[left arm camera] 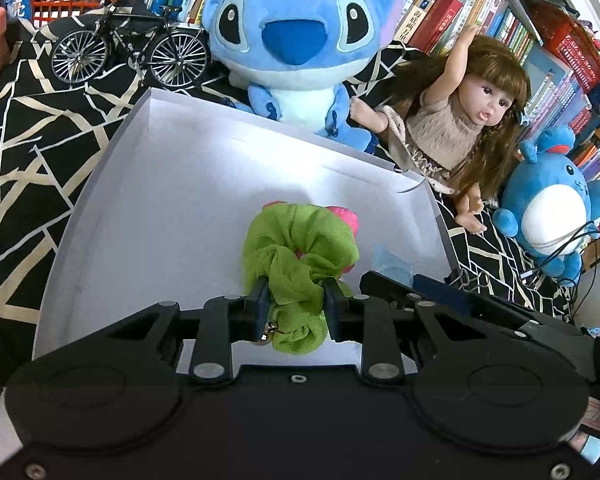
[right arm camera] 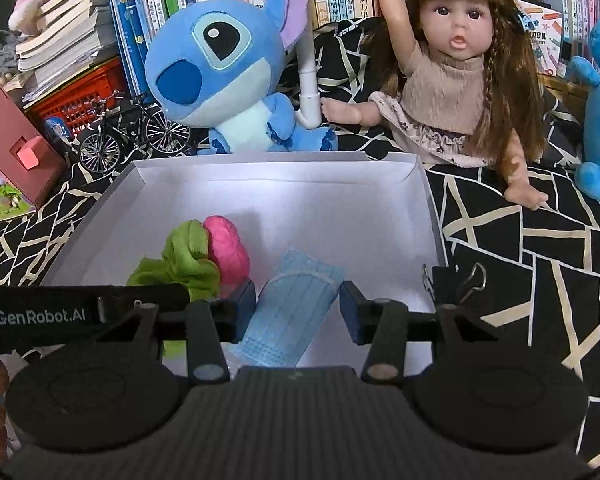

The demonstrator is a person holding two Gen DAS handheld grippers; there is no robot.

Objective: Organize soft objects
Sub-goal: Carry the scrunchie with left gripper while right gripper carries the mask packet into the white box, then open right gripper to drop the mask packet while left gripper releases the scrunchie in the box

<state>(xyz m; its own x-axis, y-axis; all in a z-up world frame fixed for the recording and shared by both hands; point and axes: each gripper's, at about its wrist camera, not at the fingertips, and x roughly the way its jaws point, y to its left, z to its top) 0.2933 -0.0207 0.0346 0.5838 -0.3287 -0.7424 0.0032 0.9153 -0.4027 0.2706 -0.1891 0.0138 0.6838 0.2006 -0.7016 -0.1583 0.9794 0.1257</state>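
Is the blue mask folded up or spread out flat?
Folded. The blue mask lies doubled over in the white box, one layer atop another, between the right tool's open fingers.

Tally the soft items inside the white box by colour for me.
Green: 1, scrunchie
Pink: 1, soft item, type unclear
Blue: 1, face mask
Total: 3 in the white box

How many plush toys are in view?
2. Big blue plush sits behind the white box; smaller blue plush sits right of the doll. Others may be hidden.
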